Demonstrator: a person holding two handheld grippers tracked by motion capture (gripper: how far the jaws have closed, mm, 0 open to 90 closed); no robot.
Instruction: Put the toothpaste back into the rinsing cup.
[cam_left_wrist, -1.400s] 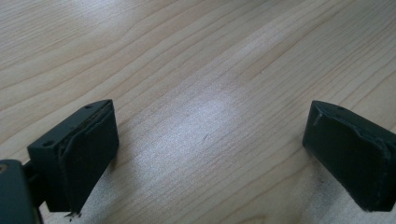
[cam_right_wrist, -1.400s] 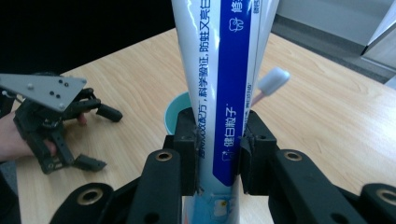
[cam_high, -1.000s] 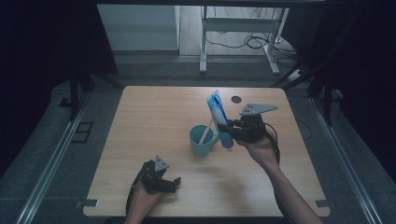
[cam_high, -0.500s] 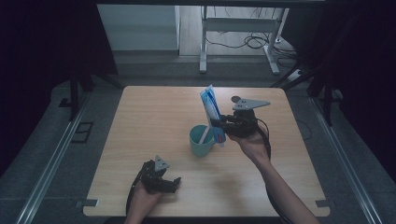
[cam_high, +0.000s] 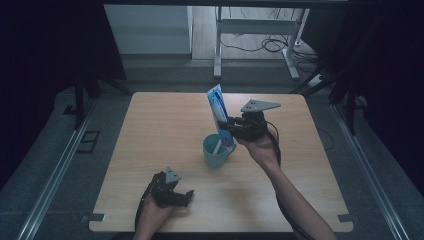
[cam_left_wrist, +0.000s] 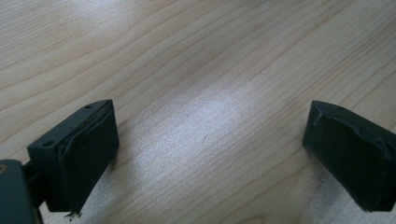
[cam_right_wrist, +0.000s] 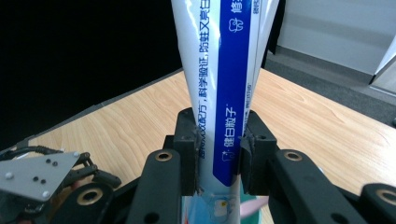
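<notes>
While I hold the toothpaste tube (cam_high: 218, 112) upright with its lower end over the rim of the teal cup (cam_high: 215, 152), I judge the step in hand to be lowering it in to stand beside what looks like a toothbrush already there. Next I need a straight, slow descent, releasing only once the tube's bottom rests inside, since a tall tube could tip the light cup.

The table (cam_high: 150, 135) is pale wood with long flowing grain, matte and flat. The cup, near mid-table, is a smooth round mug with a handle. The tube is glossy, white and blue with printed characters, flattened and widening upward. My right gripper (cam_right_wrist: 218, 154) clamps it low on the body, black jaws pressed to both faces. My left gripper (cam_high: 175, 194) rests at the table's near edge, well apart from the cup, jaws spread wide with bare wood between them, their rubbery pads (cam_left_wrist: 88, 154) scuffed.
</notes>
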